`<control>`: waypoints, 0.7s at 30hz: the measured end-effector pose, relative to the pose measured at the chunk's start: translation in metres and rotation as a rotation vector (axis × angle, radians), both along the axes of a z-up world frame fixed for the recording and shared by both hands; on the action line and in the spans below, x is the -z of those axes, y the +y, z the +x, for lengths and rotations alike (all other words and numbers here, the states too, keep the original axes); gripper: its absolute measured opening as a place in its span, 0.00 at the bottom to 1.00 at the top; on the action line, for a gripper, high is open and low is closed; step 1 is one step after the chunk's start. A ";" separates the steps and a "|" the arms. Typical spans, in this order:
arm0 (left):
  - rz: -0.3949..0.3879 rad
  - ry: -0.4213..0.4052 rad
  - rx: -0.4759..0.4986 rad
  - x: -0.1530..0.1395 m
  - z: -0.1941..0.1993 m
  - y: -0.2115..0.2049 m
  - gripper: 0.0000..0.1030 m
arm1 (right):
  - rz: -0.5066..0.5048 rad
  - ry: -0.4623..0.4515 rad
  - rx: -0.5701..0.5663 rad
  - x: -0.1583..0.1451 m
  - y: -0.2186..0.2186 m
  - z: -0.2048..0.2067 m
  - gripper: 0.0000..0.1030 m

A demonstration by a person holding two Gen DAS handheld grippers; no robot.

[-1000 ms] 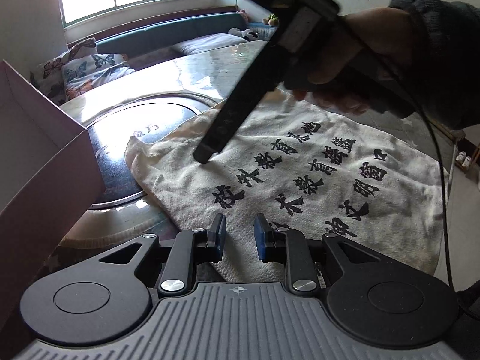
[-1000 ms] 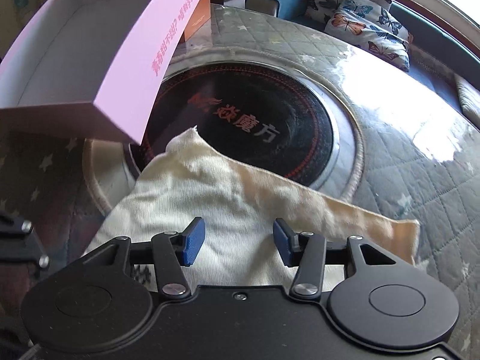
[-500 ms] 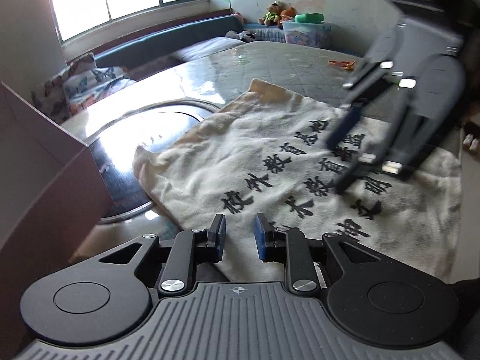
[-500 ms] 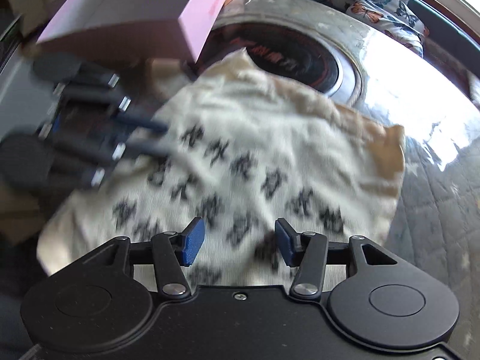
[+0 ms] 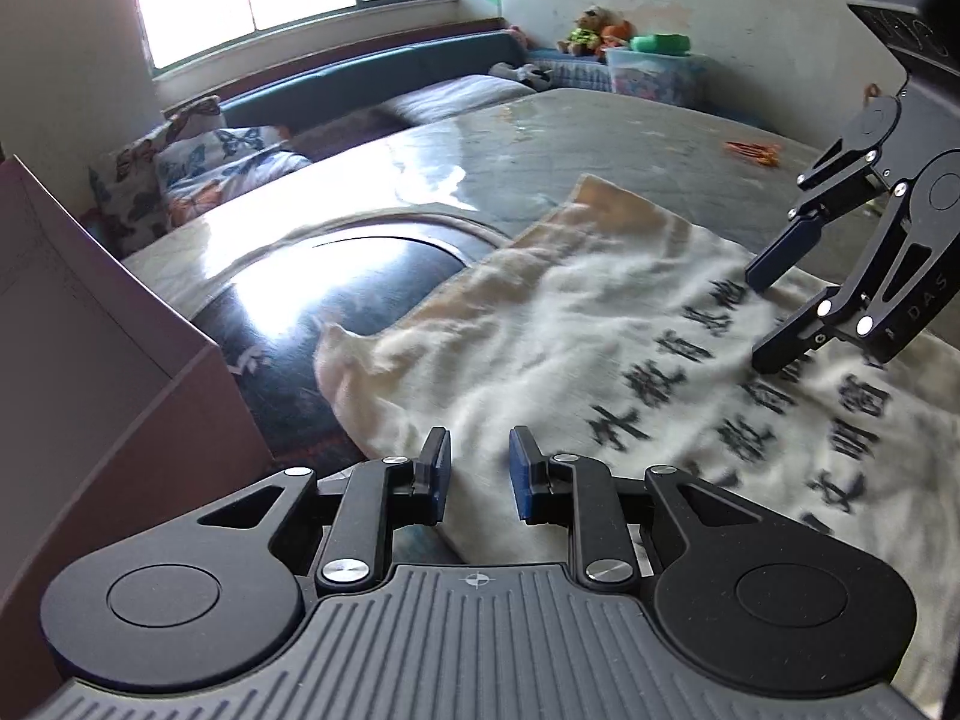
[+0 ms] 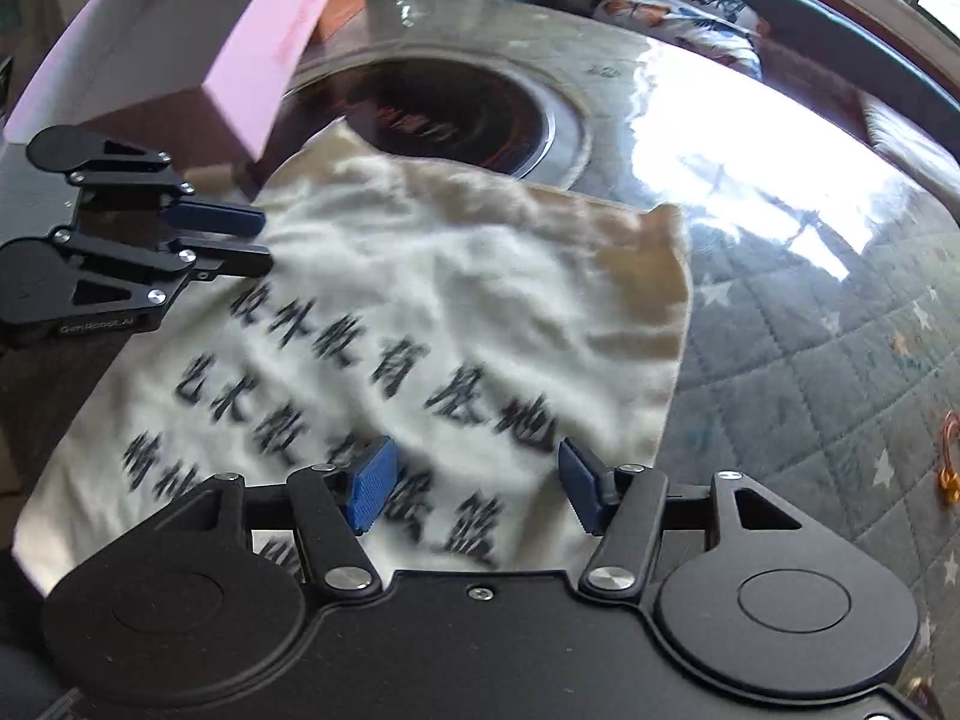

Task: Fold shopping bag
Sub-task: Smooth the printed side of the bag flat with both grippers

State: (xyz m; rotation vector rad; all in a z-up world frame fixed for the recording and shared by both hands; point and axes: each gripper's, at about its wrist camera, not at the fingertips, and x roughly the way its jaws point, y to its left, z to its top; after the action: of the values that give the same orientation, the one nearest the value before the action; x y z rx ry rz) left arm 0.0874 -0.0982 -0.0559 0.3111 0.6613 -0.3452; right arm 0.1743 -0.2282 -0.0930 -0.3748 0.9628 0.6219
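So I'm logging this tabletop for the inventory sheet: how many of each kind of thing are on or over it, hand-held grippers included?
Cloth shopping bag: 1
Pink cardboard box: 1
Small orange item, too small to identify: 1
Hand-held grippers, both open and empty: 2, the left hand-held gripper and the right hand-held gripper
Total: 5

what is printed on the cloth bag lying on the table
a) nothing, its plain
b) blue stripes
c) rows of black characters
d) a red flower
c: the cream shopping bag lies spread on the table with several rows of black characters across its face, seen in both wrist views; the left gripper and right gripper are both open above it, holding nothing.
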 end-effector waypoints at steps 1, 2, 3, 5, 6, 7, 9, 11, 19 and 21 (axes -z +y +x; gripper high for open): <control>0.010 -0.003 -0.005 0.001 0.005 0.000 0.22 | 0.007 -0.003 0.009 0.001 0.000 0.004 0.60; 0.012 -0.004 -0.005 0.000 0.006 -0.001 0.21 | 0.014 -0.006 0.018 0.001 0.000 0.009 0.60; 0.013 -0.003 -0.003 0.001 0.011 -0.001 0.21 | 0.018 -0.009 0.024 0.002 0.001 0.012 0.60; 0.010 0.011 -0.004 -0.002 0.014 -0.002 0.20 | 0.023 -0.016 0.027 0.003 0.002 0.017 0.60; -0.019 0.037 -0.010 -0.007 0.013 0.000 0.20 | 0.024 -0.017 0.027 0.003 0.002 0.019 0.60; -0.039 0.046 0.001 -0.010 0.010 0.001 0.20 | 0.025 -0.018 0.026 0.003 0.001 0.020 0.60; -0.060 0.050 0.038 -0.019 -0.004 0.001 0.20 | 0.022 -0.020 0.019 0.003 0.001 0.020 0.60; -0.038 0.036 0.084 -0.023 -0.020 -0.003 0.20 | 0.018 -0.019 0.011 0.003 0.000 0.018 0.61; 0.029 0.055 0.330 -0.026 -0.090 -0.020 0.22 | 0.002 -0.003 -0.052 -0.001 0.002 -0.006 0.61; 0.031 0.081 0.385 -0.021 -0.102 -0.025 0.22 | -0.003 -0.001 -0.085 -0.001 0.006 -0.018 0.61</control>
State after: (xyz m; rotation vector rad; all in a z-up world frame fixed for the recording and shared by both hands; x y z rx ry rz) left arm -0.0142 -0.1235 -0.0348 0.4571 0.6855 -0.7181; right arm 0.1564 -0.2221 -0.0916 -0.4206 0.9503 0.6971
